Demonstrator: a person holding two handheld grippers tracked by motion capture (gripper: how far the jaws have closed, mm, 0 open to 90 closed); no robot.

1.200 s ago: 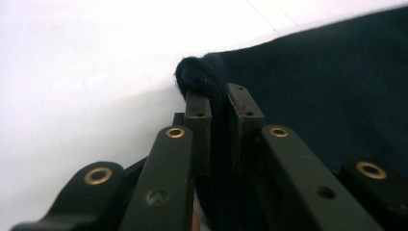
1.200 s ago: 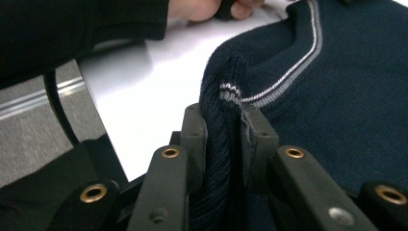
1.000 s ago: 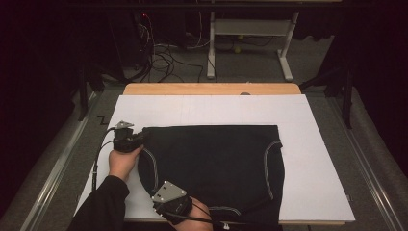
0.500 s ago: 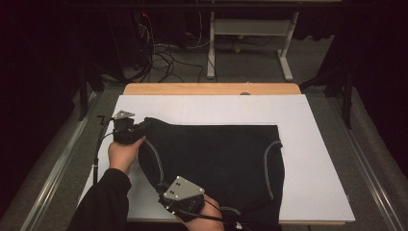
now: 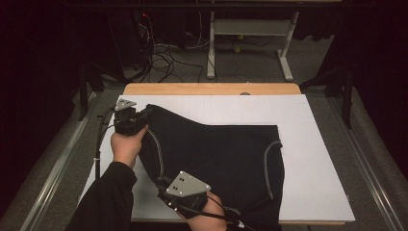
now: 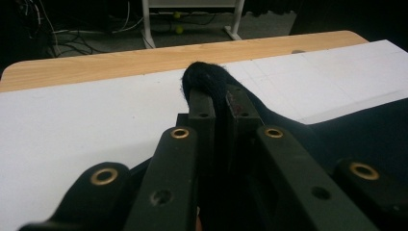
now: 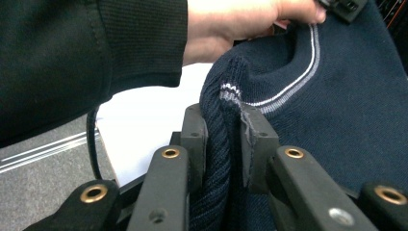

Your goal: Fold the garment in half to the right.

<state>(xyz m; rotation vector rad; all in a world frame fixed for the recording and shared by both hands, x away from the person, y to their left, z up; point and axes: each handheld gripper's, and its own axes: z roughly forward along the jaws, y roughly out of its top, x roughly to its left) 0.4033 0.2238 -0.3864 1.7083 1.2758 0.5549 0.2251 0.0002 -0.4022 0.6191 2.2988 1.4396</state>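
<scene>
A dark navy knit garment (image 5: 221, 154) with thin pale striped trim lies spread on the white board (image 5: 312, 144). My left gripper (image 5: 140, 115) is at the garment's far left corner, shut on a bunched edge of the fabric (image 6: 207, 82). Near the front edge my right gripper (image 5: 166, 185) is shut on the ribbed, striped edge (image 7: 228, 96) of the same garment. In the right gripper view the other hand (image 7: 231, 24) and its dark sleeve (image 7: 72, 53) show just beyond the jaws.
The white board rests on a wooden table (image 5: 211, 89) whose far edge shows behind it. Beyond the table are a desk frame (image 5: 250, 33) and loose cables (image 5: 163, 53) on the floor. Grey metal rails (image 5: 53, 168) run along both sides.
My left gripper has carried the garment's corner farther away and slightly right, stretching the left edge. My right gripper has shifted a little right along the front edge.
</scene>
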